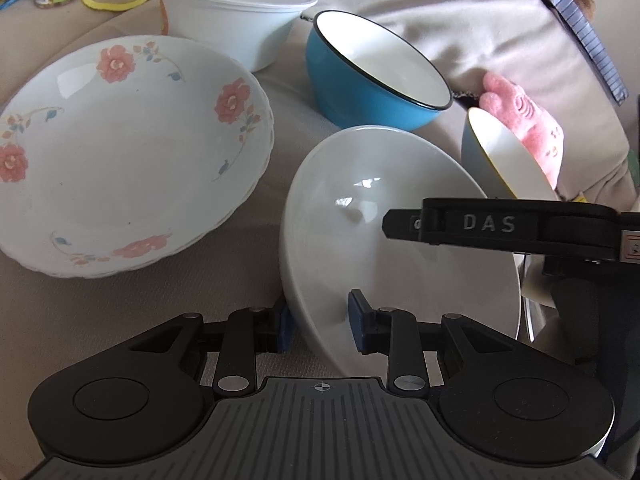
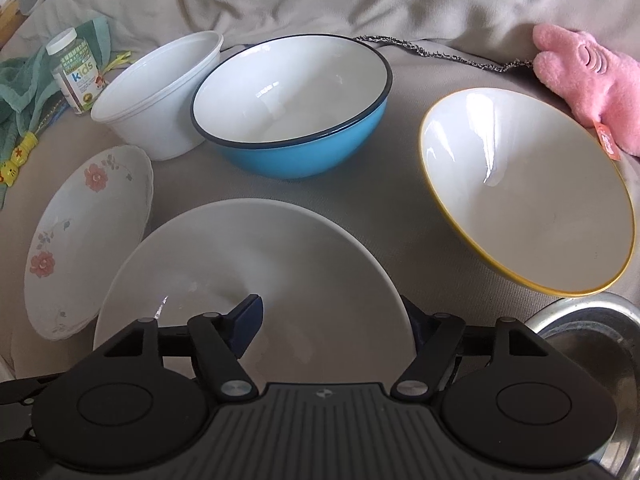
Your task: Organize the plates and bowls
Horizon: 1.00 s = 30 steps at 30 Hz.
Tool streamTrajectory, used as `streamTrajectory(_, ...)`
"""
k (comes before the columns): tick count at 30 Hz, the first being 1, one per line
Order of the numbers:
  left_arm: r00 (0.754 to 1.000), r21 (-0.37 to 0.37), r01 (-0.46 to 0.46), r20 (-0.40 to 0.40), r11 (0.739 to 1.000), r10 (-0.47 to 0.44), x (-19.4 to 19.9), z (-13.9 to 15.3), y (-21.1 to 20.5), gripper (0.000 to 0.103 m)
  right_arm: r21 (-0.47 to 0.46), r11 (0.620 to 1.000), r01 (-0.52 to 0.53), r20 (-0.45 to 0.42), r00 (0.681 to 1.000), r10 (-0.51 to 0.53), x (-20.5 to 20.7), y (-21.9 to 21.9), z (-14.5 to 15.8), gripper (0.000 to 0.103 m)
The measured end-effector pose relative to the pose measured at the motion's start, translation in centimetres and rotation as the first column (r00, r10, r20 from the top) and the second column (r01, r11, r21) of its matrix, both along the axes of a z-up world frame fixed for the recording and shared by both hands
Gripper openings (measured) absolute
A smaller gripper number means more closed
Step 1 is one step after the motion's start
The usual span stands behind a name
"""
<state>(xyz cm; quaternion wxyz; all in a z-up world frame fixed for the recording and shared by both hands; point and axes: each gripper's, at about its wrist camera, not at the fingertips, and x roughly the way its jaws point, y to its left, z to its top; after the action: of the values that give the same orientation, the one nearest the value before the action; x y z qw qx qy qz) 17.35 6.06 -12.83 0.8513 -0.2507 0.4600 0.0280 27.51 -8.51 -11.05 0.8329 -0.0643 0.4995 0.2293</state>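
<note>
White plate rim clamped between jaws of left gripper and right gripper, floral plates left of left jaws

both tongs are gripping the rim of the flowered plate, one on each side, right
Not quite. Both tongs, left and right, grip the rim of the plain white plate, one on each side. The flowered plate lies untouched beside it, as the left wrist view shows.
</note>
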Motion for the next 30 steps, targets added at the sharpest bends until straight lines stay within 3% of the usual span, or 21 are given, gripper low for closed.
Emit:
streamTrajectory(3, 1.0, 0.076, 0.03, -0.012, 0.997, -0.029, 0.3, 0.8, -0.9, 0.037, 0.05, 0.999, 0.018, -0.005, 1.0, -0.018, -0.3, -0.9, 0.3, 0.071)
streamTrajectory(10, 0.996, 0.19, 0.061, 0.057, 0.98, -0.073, -0.5, 2.7, -1.7, 0.037, 0.096, 0.995, 0.037, 0.017, 0.999, -0.038, -2.0, -1.7, 1.2, 0.071)
streamTrajectory(16, 0.987, 0.198, 0.038, 0.144, 0.979, -0.067, -1.7, 5.4, -0.6, 0.035, 0.141, 0.99, 0.029, 0.077, 0.996, -0.04, -3.3, -1.4, 4.4, 0.071)
streamTrajectory(22, 0.983, 0.2, -0.021, 0.184, 0.98, -0.016, -2.9, 7.3, 3.0, 0.035, 0.161, 0.987, -0.018, 0.13, 0.992, -0.003, -4.6, 1.8, 7.5, 0.071)
streamTrajectory(25, 0.983, 0.228, -0.064, 0.184, 0.972, 0.021, -3.4, 7.5, 5.2, 0.035, 0.157, 0.987, -0.044, 0.123, 0.992, 0.024, -4.8, 4.6, 7.4, 0.071)
streamTrajectory(30, 0.989, 0.218, -0.11, 0.119, 0.97, 0.085, -3.6, 5.6, 8.9, 0.035, 0.144, 0.987, -0.074, 0.047, 0.997, 0.068, -4.4, 9.2, 5.4, 0.071)
